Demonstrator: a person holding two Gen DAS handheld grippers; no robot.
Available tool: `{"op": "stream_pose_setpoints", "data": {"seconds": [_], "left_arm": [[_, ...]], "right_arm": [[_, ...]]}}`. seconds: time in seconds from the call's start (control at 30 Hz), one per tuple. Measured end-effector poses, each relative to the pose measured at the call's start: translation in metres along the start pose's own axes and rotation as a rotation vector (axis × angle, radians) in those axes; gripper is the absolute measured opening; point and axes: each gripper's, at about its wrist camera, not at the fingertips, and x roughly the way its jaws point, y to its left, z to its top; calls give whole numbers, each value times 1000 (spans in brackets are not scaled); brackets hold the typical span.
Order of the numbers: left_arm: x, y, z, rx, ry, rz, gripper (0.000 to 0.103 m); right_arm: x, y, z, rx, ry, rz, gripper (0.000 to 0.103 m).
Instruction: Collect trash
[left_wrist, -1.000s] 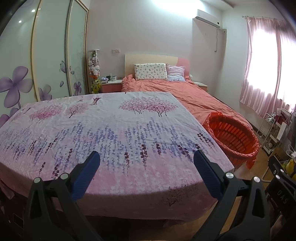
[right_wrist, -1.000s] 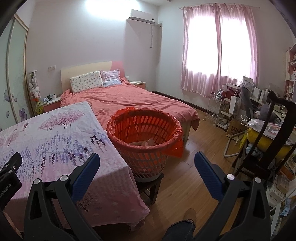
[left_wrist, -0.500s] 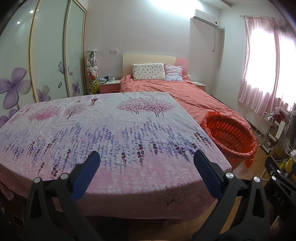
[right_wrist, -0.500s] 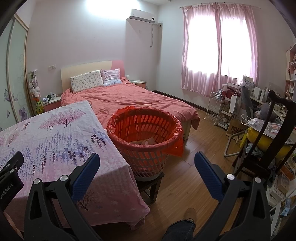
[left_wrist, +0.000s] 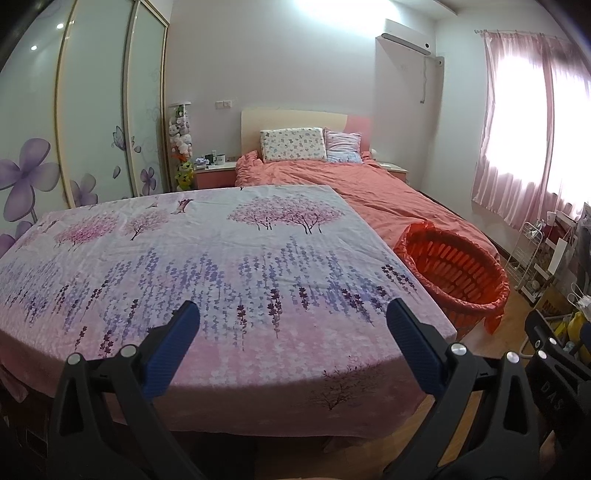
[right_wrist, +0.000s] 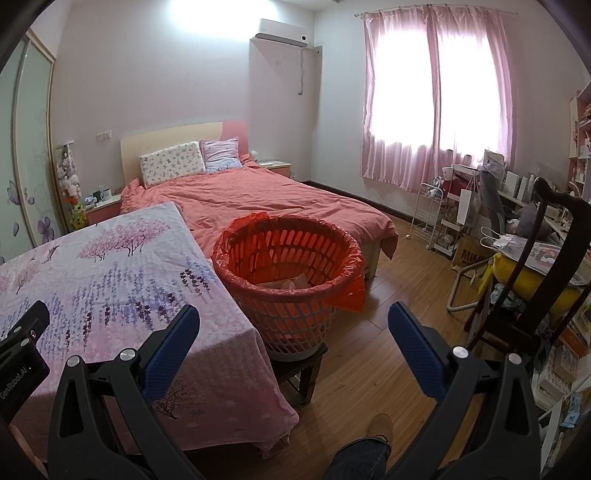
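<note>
Both grippers (left_wrist: 291, 325) (right_wrist: 293, 325) gape empty; only the right view shows paper inside the basket (right_wrist: 288, 306).

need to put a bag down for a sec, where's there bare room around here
The flowered cloth is bare from edge to edge, wardrobe side to basket side. Open wood floor lies between the basket, the red bed and the dark chair. The desk corner under the window is crowded.
</note>
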Motion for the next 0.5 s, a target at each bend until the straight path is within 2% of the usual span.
{"op": "stream_pose_setpoints", "data": {"seconds": [0.5], "left_arm": [[0,-1,0,0,0,0,99]], "right_arm": [[0,-4,1,9,-3,-3,101]]}}
